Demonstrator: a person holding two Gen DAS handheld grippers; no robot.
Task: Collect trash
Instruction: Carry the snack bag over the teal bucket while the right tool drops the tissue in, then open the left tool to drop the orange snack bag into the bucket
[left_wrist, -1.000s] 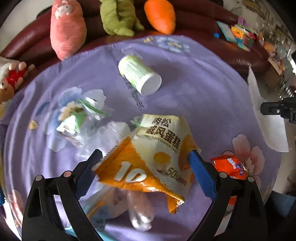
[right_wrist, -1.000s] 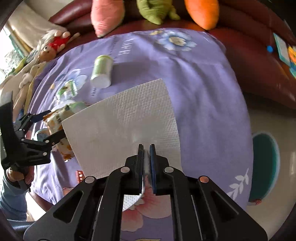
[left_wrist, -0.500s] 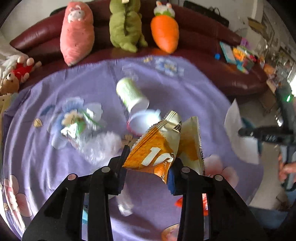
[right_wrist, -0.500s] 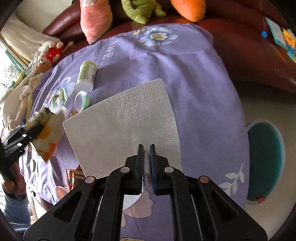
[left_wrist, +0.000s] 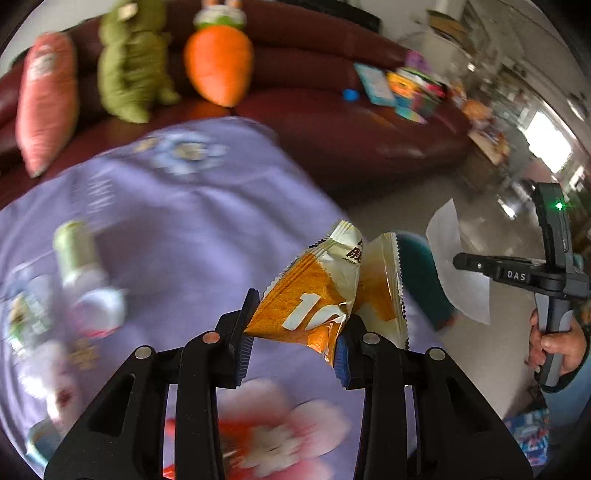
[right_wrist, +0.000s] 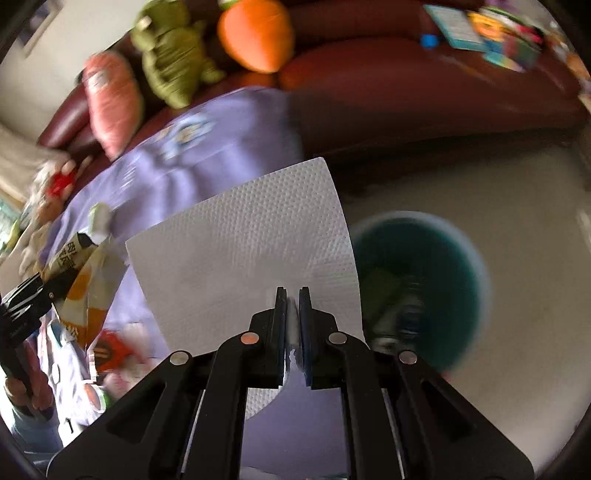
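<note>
My left gripper (left_wrist: 293, 328) is shut on an orange and cream snack wrapper (left_wrist: 321, 295), crumpled between its pads and lifted above the purple flowered cloth (left_wrist: 207, 206). My right gripper (right_wrist: 292, 314) is shut on a white paper napkin (right_wrist: 243, 254) that hangs flat in front of it. A teal trash bin (right_wrist: 424, 288) stands on the floor just right of the napkin, with trash inside. In the left wrist view the right gripper (left_wrist: 458, 261) holds the napkin (left_wrist: 458, 273) at far right, with the bin (left_wrist: 421, 280) partly hidden behind the wrapper.
A green and white bottle (left_wrist: 74, 251), a red wrapper (right_wrist: 110, 349) and other blurred litter lie on the cloth. Plush toys, among them an orange carrot (left_wrist: 218, 62), sit on the dark red sofa (left_wrist: 332, 122). Pale floor surrounds the bin.
My left gripper closed on the snack wrapper, lifted it off the cloth and carried it right toward the bin. My right gripper swung the napkin right, bringing the bin into full view.
</note>
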